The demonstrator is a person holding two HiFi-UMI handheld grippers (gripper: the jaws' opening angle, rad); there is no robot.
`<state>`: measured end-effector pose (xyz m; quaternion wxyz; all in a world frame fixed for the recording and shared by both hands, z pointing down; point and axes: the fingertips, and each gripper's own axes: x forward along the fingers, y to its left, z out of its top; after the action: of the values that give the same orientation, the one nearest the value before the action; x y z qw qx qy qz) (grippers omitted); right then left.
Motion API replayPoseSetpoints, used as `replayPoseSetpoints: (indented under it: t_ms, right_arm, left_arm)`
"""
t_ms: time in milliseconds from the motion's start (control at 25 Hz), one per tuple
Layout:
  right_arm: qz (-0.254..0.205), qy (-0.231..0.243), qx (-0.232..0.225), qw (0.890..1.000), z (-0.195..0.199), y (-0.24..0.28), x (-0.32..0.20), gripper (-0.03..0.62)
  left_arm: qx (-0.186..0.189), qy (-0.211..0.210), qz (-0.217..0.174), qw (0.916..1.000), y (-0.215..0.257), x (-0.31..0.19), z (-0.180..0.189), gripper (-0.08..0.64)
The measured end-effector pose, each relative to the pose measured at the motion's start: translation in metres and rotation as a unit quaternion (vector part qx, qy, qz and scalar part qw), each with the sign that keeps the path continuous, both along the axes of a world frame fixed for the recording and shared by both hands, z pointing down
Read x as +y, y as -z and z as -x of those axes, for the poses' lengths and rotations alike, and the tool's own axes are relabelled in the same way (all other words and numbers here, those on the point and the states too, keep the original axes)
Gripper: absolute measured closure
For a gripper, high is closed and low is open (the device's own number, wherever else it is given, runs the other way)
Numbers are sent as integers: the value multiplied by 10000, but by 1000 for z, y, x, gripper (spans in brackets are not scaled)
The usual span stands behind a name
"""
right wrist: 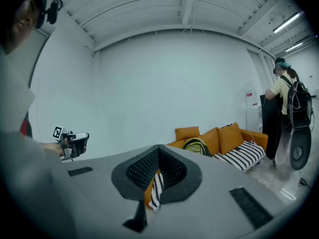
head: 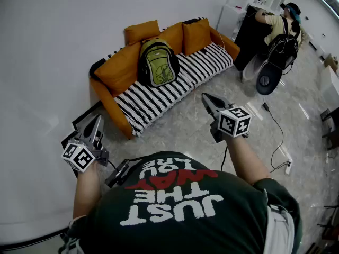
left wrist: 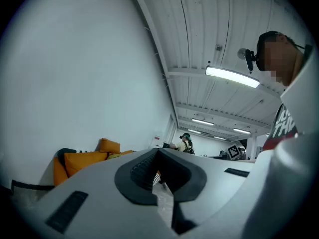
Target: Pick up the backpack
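Observation:
A green and black backpack (head: 157,62) stands upright on an orange sofa (head: 114,70), leaning on the back cushions over a black-and-white striped cover (head: 175,86). In the right gripper view the backpack (right wrist: 196,146) shows beyond the jaws, well out of reach. My left gripper (head: 98,120) is held low at the left, near the sofa's near end, shut and empty. My right gripper (head: 207,100) hovers over the floor in front of the sofa, also shut with nothing in it. Each gripper view shows its own jaws meeting: left gripper (left wrist: 158,151), right gripper (right wrist: 159,147).
Another person (head: 280,28) wearing a backpack stands at the back right by a black cabinet (head: 249,36). A round black object (head: 269,78) and a cable (head: 278,136) with a power strip (head: 288,165) lie on the floor at the right. A white wall runs behind the sofa.

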<state>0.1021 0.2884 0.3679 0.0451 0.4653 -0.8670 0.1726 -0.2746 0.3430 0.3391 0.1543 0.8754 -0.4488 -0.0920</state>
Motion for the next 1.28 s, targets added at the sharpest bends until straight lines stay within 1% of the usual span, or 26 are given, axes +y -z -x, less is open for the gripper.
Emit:
replayPoseSetpoints:
  t_ms: [640, 1040, 1280]
  right_arm:
    - [-46, 25, 64, 10000, -13, 10, -3, 565]
    - [-120, 1, -83, 9999, -47, 9, -3, 563]
    - [-150, 86, -124, 9998, -84, 5, 9, 563]
  left_arm:
    - [3, -22, 53, 10000, 7, -3, -20, 555]
    - [13, -169, 23, 9999, 5, -20, -59, 555]
    - [91, -228, 67, 9997, 3, -25, -99, 555]
